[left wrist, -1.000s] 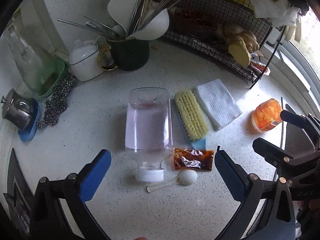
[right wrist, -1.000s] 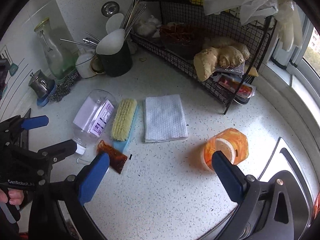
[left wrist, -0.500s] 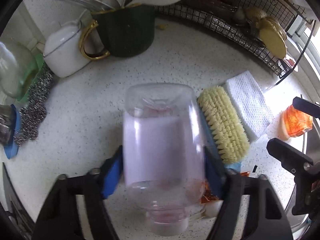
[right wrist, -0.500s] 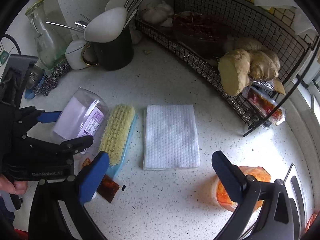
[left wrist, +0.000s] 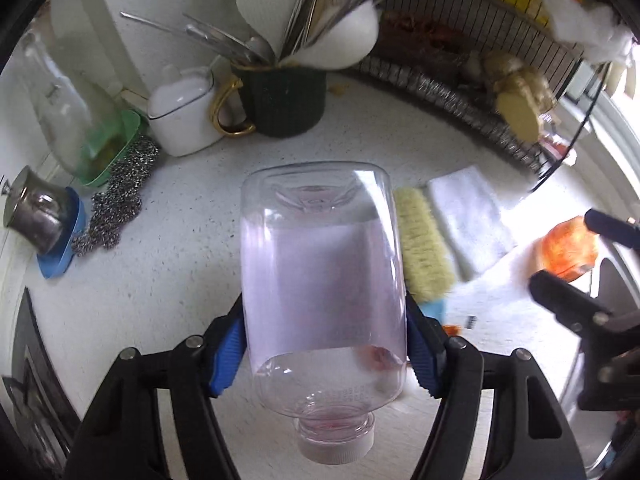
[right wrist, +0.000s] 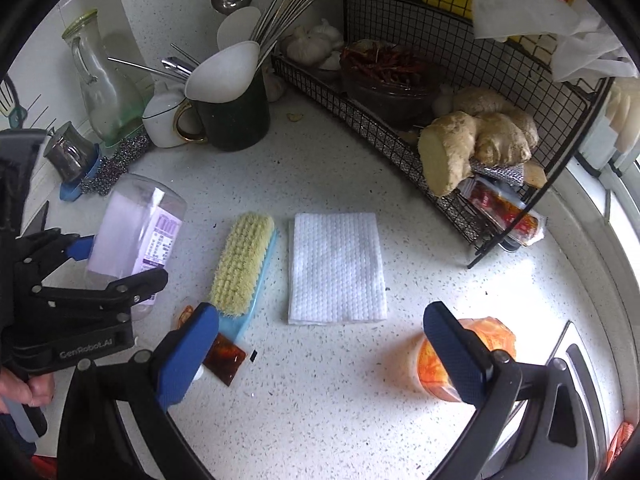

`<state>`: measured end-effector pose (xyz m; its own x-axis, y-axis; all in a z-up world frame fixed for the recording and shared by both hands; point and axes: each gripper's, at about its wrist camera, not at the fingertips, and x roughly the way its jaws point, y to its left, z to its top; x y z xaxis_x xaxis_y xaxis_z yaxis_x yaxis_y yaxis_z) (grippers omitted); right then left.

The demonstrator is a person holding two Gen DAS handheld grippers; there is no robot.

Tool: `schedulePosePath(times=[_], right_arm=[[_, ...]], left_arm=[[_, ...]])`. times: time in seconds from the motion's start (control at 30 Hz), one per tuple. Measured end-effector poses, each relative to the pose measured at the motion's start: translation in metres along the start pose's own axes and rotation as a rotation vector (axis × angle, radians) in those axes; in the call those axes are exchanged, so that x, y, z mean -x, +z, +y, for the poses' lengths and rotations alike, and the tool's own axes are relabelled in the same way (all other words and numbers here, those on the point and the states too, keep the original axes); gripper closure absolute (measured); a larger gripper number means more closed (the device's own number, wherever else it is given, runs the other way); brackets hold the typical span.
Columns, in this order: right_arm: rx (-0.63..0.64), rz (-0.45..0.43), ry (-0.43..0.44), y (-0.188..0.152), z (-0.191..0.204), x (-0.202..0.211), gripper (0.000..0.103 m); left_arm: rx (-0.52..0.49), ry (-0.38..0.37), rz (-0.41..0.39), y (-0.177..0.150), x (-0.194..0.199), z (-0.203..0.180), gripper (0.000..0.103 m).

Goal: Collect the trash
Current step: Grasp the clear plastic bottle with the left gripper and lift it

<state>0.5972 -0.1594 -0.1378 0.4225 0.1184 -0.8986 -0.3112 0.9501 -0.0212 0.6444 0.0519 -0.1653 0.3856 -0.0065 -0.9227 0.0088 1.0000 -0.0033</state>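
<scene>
- bottle (left wrist: 324, 280): clear glossy plastic, matt paper label
- counter (right wrist: 340, 380): speckled, smooth
- brush (right wrist: 242, 258): rough bristles, glossy blue plastic back
- folded cloth (right wrist: 336, 268): white, embossed
- rack (right wrist: 460, 60): black wire metal
- scourer (left wrist: 116, 204): shiny steel wool

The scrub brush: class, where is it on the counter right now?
In the right wrist view the scrub brush lies left of centre on the counter, bristles up, between the clear bottle and the folded white cloth.

Clear bottle (left wrist: 324, 292) is hiding most of the sauce packet (right wrist: 224, 356); orange cup (left wrist: 570, 250) is blurring out; right gripper's finger (right wrist: 456, 356) is covering the cup's front.
</scene>
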Motion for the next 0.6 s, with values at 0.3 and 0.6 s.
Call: schedulePosePath(times=[0.3,0.6], right_arm=[[-0.025,-0.032,-0.033,-0.021,-0.022,0.042,0.000],[-0.067,-0.014,-0.042,-0.039,-0.058,0.049,0.000]], left_arm=[[-0.015,0.009,-0.033,-0.007,0.037,-0.045,0.036],[-0.013,-0.004,-0.017,-0.008,0.033,-0.079,0.036]])
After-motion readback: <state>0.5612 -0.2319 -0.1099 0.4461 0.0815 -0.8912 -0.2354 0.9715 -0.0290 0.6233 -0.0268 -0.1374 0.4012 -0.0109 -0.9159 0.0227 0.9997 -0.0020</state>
